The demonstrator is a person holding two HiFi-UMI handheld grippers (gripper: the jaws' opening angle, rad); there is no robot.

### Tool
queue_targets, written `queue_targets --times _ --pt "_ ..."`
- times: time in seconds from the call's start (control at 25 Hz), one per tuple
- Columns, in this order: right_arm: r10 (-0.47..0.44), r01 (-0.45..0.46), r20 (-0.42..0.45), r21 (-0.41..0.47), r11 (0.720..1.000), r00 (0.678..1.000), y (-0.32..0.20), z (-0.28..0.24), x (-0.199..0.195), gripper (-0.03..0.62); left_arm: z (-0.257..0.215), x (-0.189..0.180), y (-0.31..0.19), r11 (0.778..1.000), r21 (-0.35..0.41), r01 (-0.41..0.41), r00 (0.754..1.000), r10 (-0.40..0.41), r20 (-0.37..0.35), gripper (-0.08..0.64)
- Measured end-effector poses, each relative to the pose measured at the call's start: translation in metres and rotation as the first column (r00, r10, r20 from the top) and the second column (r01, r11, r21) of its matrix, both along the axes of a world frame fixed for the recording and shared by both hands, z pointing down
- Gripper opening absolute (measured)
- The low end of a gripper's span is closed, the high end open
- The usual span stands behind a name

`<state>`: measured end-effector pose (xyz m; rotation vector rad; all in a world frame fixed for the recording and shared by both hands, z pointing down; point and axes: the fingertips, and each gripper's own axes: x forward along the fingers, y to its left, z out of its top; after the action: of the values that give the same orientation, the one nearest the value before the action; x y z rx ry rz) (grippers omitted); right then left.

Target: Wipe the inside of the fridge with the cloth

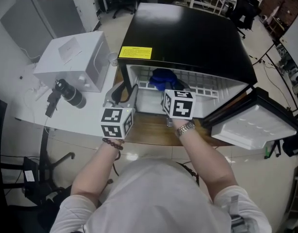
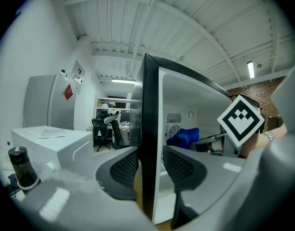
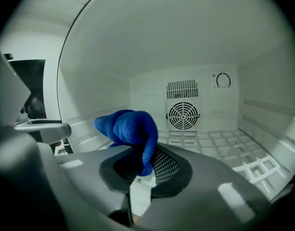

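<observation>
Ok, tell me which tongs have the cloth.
The right tongs, with jaws pinching the blue cloth. The left tongs hold no cloth; they clamp the front edge of the fridge wall.

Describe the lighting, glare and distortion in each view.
Head view: even light, soft sheen on the black fridge top, sharp. Left gripper view: strong fisheye, dark corners, near jaws soft. Right gripper view: bright white interior, cloth crisp, jaws glinting.

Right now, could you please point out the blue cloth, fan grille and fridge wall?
blue cloth (image 3: 128,126): right gripper view, bunched top.
fan grille (image 3: 182,115): right gripper view, centre.
fridge wall (image 2: 150,105): left gripper view, front edge.
</observation>
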<state>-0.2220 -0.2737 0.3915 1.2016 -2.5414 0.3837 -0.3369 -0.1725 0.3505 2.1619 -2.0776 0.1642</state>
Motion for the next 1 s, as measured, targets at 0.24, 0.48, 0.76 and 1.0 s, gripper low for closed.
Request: queue_targets --times 0.24,0.48,0.76,1.0 --pt "0.051 -0.051 -0.013 0.013 0.999 0.999 -0.011 0.0 0.032 0.04 0.0 -0.001 0.0 1.0 0.001 0.014 1.0 -0.014 -0.003 0.158" --pt "0.116 -0.116 -0.02 0.01 0.993 0.993 -0.022 0.004 0.066 0.04 0.001 -0.001 -0.001 0.999 -0.007 0.035 0.999 -0.035 -0.008 0.157" --pt "0.183 -0.182 -0.039 0.015 0.983 0.982 -0.033 0.006 0.107 0.04 0.0 -0.001 -0.001 0.998 -0.023 0.059 0.998 -0.059 -0.016 0.158" --pt "0.241 -0.24 -0.056 0.025 0.971 0.969 -0.042 0.007 0.143 0.04 0.0 -0.002 -0.001 0.996 -0.031 0.08 0.997 -0.08 -0.018 0.158"
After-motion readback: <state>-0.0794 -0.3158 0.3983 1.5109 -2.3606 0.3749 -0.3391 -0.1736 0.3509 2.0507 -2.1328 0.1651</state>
